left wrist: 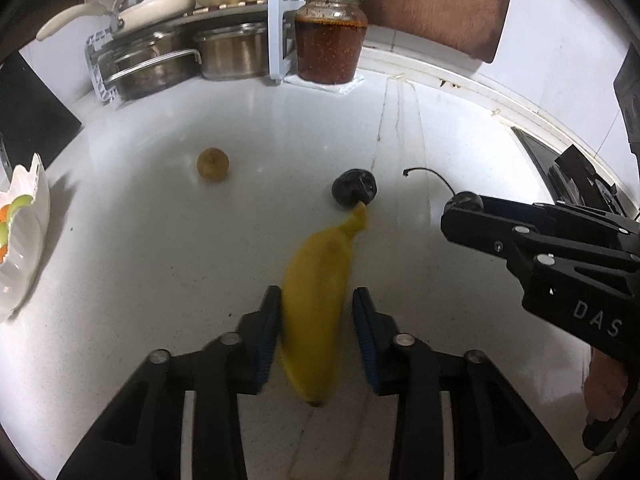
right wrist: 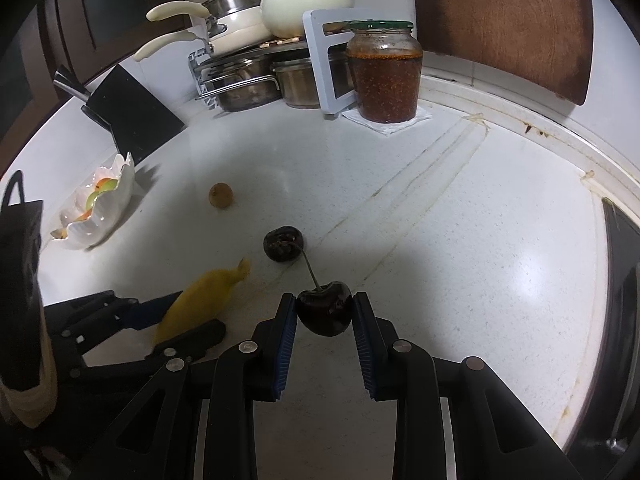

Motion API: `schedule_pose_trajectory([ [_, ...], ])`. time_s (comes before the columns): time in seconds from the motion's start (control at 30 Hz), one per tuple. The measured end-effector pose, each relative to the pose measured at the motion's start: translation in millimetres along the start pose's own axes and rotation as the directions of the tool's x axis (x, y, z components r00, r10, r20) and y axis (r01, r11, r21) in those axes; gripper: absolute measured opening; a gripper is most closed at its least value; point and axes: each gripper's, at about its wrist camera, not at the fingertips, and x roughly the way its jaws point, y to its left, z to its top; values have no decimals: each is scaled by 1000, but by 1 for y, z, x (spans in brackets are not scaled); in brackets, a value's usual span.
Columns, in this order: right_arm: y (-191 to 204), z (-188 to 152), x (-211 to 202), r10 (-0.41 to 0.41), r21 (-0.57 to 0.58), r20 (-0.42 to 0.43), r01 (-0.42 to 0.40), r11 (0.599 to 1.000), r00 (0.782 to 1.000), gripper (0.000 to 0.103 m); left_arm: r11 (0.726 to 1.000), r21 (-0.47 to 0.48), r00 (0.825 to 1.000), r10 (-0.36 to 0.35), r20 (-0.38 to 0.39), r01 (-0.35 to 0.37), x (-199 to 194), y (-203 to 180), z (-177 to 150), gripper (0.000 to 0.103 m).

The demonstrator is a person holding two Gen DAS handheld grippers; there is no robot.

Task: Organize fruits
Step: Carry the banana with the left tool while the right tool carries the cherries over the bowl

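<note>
My left gripper (left wrist: 316, 312) is around a yellow banana (left wrist: 318, 300); its left pad touches the fruit and a gap shows at the right pad, and the banana is blurred. The banana also shows in the right wrist view (right wrist: 200, 300). My right gripper (right wrist: 324, 312) is shut on a dark cherry (right wrist: 325, 314) with a long stem, held above the counter; it appears at the right of the left wrist view (left wrist: 464, 204). A dark plum (left wrist: 354, 189) (right wrist: 283, 244) and a small brown fruit (left wrist: 213, 164) (right wrist: 221, 196) lie on the white counter. A white shell-shaped bowl (left wrist: 30, 216) (right wrist: 116, 200) holds fruit at the left.
A jar of red sauce (left wrist: 331, 38) (right wrist: 385, 72) stands at the back beside a rack of steel pots (left wrist: 192, 60) (right wrist: 256, 80). A black knife block (right wrist: 128, 116) is behind the bowl. A wooden board (right wrist: 504, 20) leans on the wall. A dark stovetop (right wrist: 620, 240) is at right.
</note>
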Motion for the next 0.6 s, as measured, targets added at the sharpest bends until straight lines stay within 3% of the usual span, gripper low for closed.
schedule_pose_trajectory([
  [0.17,-1,0,-3,-10,4,9,10,1000,1000,30,1000,-20,1000,-3,14,3,-2,2,0,30],
  [0.6,9,11,-30,13,24,74,-15,1000,997,30,998,-56,989,36,142,-28,-53,11,14,30],
])
